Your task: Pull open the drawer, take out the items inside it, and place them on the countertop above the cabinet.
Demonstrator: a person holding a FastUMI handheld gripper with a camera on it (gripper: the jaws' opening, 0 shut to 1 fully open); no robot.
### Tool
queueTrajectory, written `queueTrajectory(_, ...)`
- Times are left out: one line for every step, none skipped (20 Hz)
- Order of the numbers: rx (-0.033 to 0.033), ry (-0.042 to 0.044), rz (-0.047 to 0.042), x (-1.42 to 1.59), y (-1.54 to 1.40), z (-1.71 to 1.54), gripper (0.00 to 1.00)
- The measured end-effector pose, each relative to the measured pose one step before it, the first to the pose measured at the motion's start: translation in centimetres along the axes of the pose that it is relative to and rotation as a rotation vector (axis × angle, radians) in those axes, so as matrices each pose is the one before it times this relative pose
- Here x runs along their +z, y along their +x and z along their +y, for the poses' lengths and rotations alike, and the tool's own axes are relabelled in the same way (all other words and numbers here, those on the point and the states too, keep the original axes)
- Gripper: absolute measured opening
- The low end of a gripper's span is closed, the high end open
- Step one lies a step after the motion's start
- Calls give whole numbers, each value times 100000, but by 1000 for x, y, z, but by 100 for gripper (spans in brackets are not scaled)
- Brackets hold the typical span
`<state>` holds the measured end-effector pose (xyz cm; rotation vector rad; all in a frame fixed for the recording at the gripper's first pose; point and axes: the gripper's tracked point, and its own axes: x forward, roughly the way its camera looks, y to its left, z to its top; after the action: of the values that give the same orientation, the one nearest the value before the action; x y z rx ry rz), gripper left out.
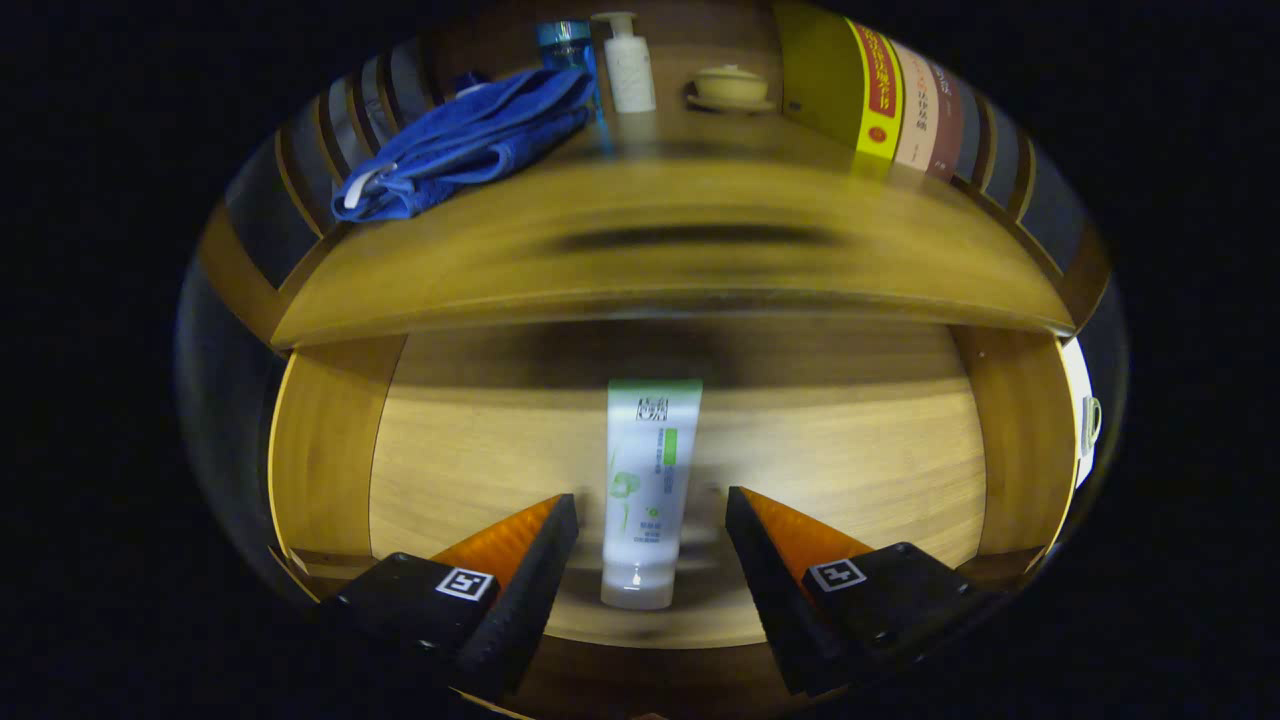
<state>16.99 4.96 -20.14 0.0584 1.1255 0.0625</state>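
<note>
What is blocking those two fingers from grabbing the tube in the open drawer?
Nothing visible. The tube lies flat on the drawer floor, its lower end already between the fingers of the open gripper, with a gap on each side. The countertop above has bare space in front of the blue towel.

1 tube [648, 490] in drawer [330, 450], gripper [650, 510] open round it; up top: 1 blue towel [470, 140], 1 pump btl [628, 65], 1 lidded bowl [730, 85]

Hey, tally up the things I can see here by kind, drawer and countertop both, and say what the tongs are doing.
Tubes in the drawer: 1, the white tube
Blue cloths: 1
Pump bottles: 1
Blue bottles: 1
Lidded dishes: 1
Books: about 3
Total: about 8
Tongs: open, tube between the fingers.
</note>
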Motion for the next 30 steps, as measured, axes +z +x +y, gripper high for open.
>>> queueTrajectory(-1161, -707, 909, 182, 325, 26, 98)
queueTrajectory(-1035, -1097, 1933, 79, 176, 67, 98)
queueTrajectory(-559, -225, 2989, -35, 195, 67, 98)
queueTrajectory(170, 120, 2456, -313, 210, 312, 98)
queueTrajectory(1063, -43, 1918, -122, 150, 238, 98)
queueTrajectory(686, 1272, 1007, -109, 282, 149, 97)
queueTrajectory(28, 59, 855, 53, 24, 112, 96)
queueTrajectory(-423, 95, -1827, 476, -225, 38, 92)
queueTrajectory(966, -733, -192, 224, -3, 249, 88)
queueTrajectory(21, 77, -310, 200, -187, 107, 74)
queueTrajectory(-54, -684, 154, 253, -353, 200, 61)
queueTrajectory(68, 152, 593, 277, -342, 188, 58)
queueTrajectory(-29, 64, -527, 481, -367, 223, 58)
queueTrajectory(380, 189, -399, 425, -405, 281, 57)
queueTrajectory(1057, 755, -339, 404, -452, 425, 56)
queueTrajectory(1040, 742, -531, 484, -639, 460, 56)
queueTrajectory(889, 374, -1099, 609, -551, 463, 56)
queueTrajectory(301, -46, -548, 603, -677, 319, 53)
queueTrajectory(-39, 658, -1529, 839, -738, 265, 53)
queueTrajectory(517, 54, -833, 765, -857, 391, 53)
queueTrajectory(1035, 652, -1781, 966, -997, 497, 53)
queueTrajectory(770, 1020, -2308, 1116, -1144, 500, 53)
queueTrajectory(787, 171, -2097, -5831, 1541, -2192, 53)
queueTrajectory(578, 36, -1940, 5484, -2173, 1705, 53)
queueTrajectory(530, 97, -2165, 104, -1370, 51, 53)
queueTrajectory(766, 135, -1967, 108, -920, 20, 53)
queueTrajectory(1281, 822, -2357, 195, -795, 249, 53)
queueTrajectory(1318, 629, -1581, 193, -714, 385, 53)
queueTrajectory(973, 174, -1542, -97, -614, 304, 52)
queueTrajectory(599, -133, -1364, 32, -582, 274, 52)
